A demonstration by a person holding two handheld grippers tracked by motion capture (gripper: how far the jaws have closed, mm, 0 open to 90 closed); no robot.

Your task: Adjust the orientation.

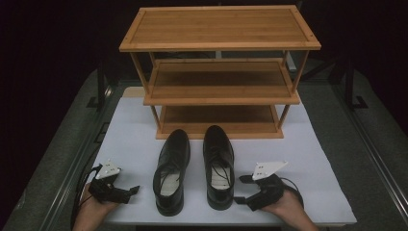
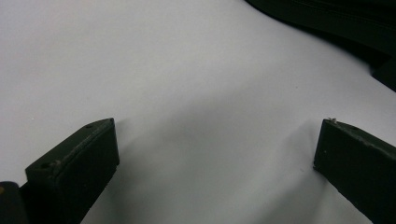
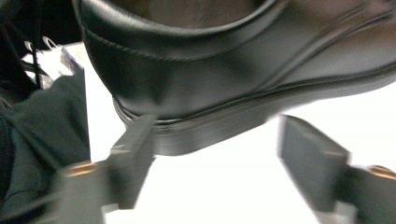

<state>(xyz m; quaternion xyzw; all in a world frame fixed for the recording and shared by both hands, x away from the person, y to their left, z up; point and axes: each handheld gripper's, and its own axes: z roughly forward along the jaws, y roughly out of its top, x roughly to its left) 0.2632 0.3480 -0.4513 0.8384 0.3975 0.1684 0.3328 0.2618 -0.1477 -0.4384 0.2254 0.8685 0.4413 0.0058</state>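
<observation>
- You have two shoes, one rack and two tongs in front of you.
- The rack (image 1: 220, 45) is bamboo with three shelves, and it stands at the far side of the white tabletop (image 1: 308, 154).
- Both shoes stand side by side just in front of the rack, toes toward its bottom shelf, heels toward you.
- The left shoe (image 1: 172, 171) is black leather with a pale insole; it angles a little, heel out to the left.
- The right shoe (image 1: 219, 166) is the same glossy black lace-up, its laces loose over a pale insole.
- Your left tongs (image 1: 130, 191) rest on the tabletop left of the left shoe's heel, jaws apart with bare tabletop between them.
- Your right tongs (image 1: 241, 190) sit just right of the right shoe's heel, jaws apart, one jaw close against the sole (image 3: 224, 128); nothing is gripped.
</observation>
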